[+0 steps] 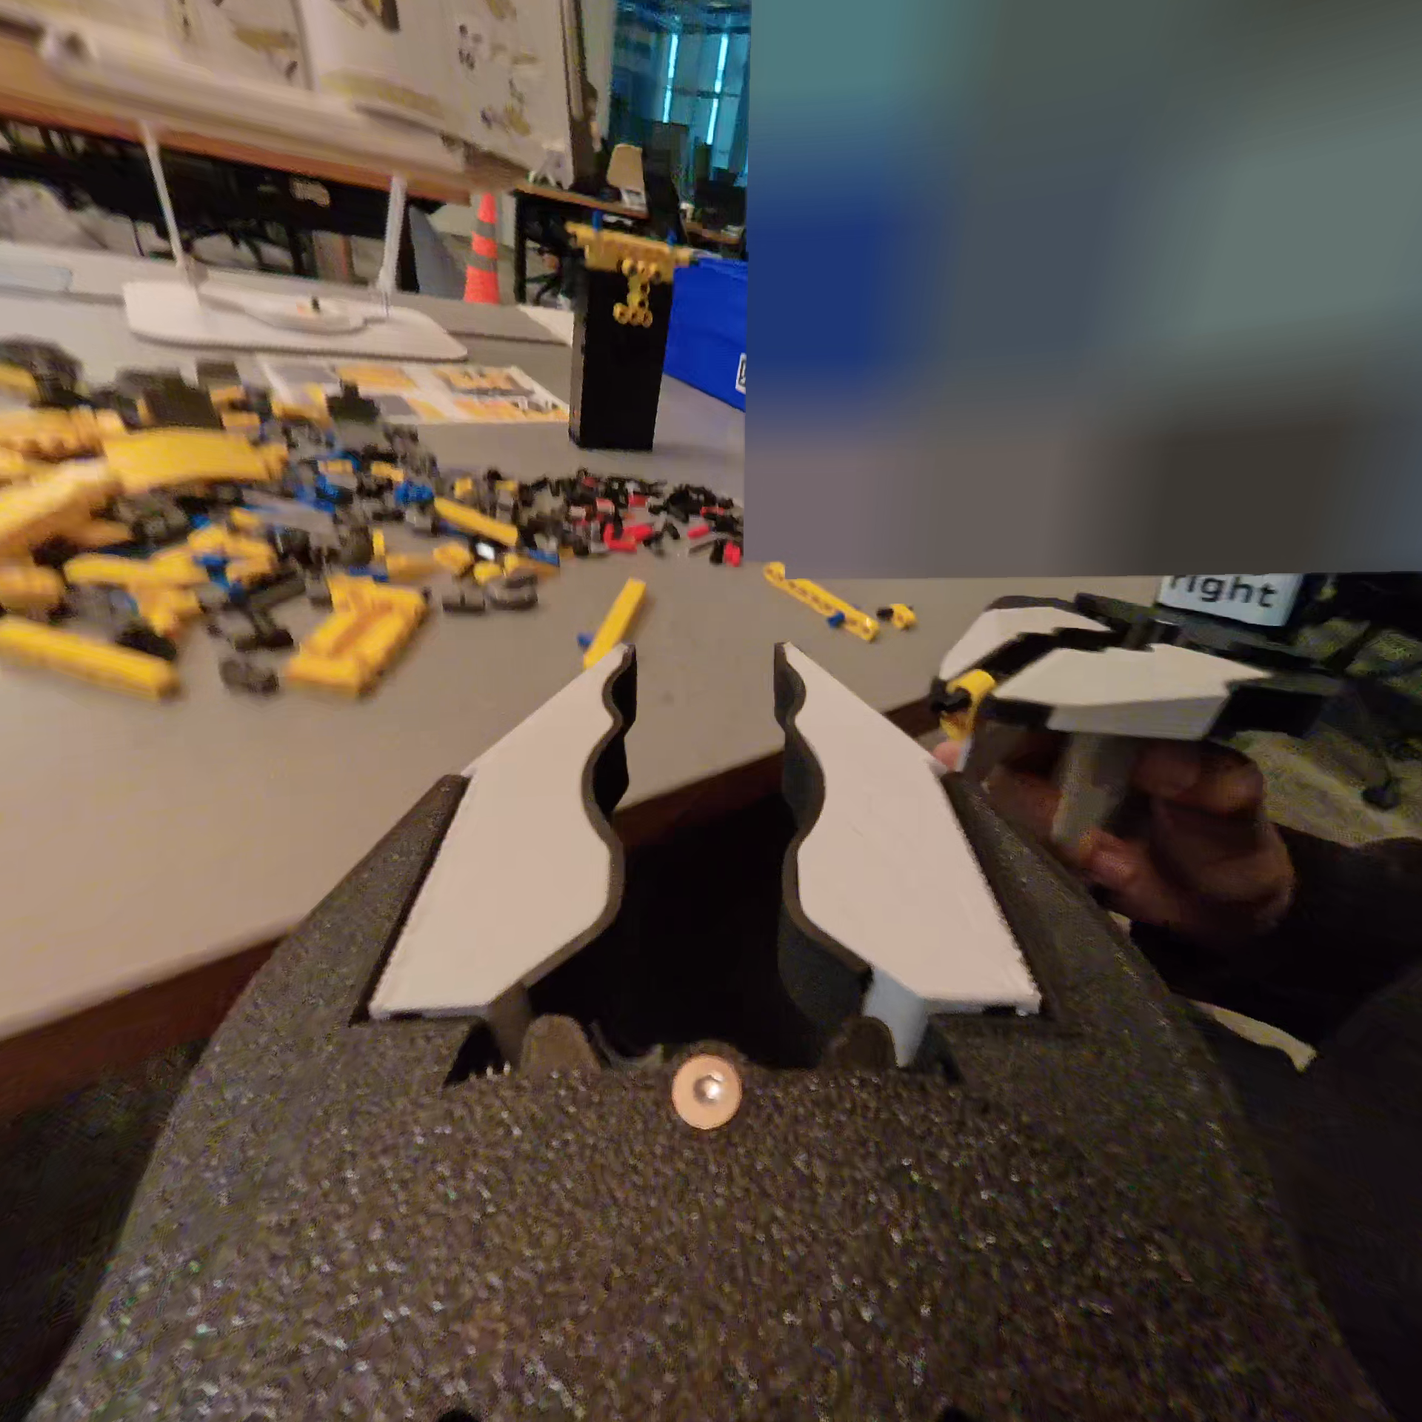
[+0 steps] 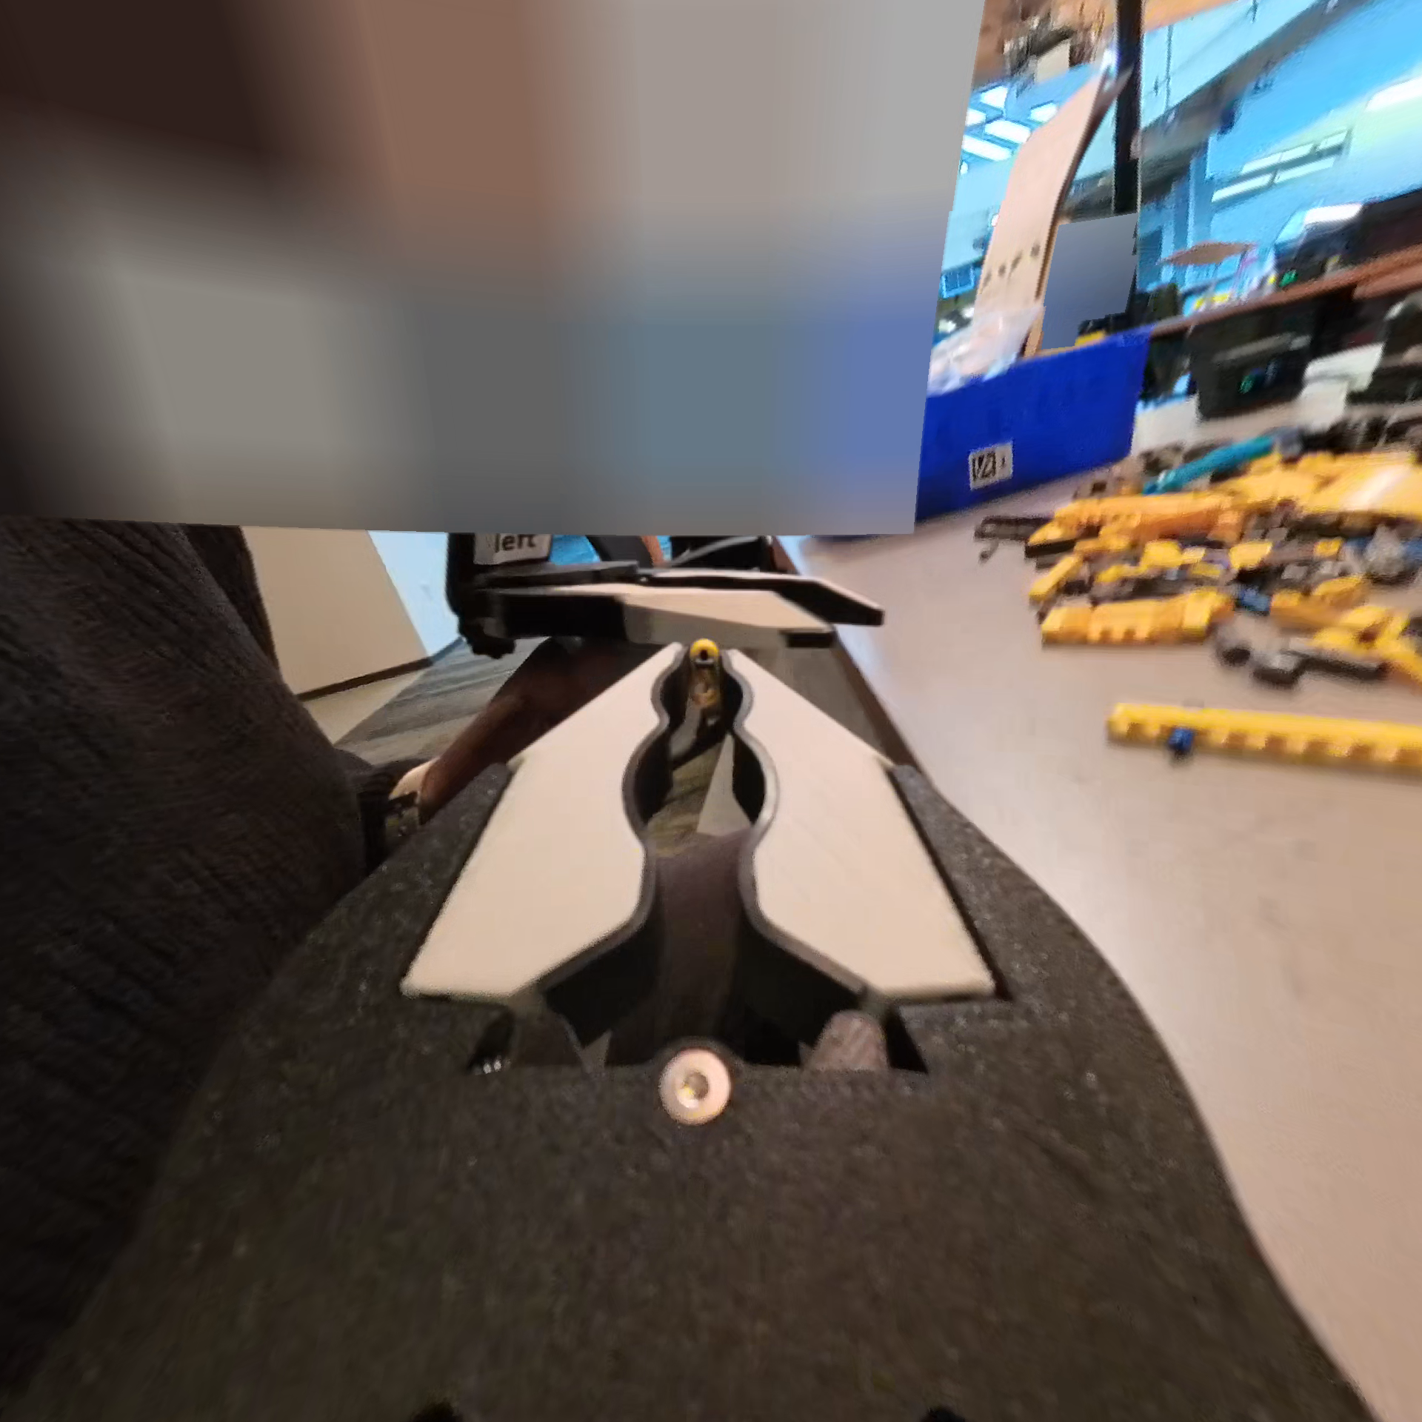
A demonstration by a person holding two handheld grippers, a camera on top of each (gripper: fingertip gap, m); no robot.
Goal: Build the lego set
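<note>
Left wrist view: left gripper (image 1: 704, 654) is hanging over the near table (image 1: 231, 831) edge, jaws apart, nothing between them. Right gripper (image 2: 702, 654) is pinching a small yellow piece (image 2: 703, 652) at its tips, off the table beside the left one. Loose pile (image 1: 231, 523) is lying far left.

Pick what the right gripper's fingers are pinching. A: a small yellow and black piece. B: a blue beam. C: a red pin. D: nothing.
A: the right gripper is closed on a small yellow and black piece at its fingertips, also seen from the left wrist view.
</note>
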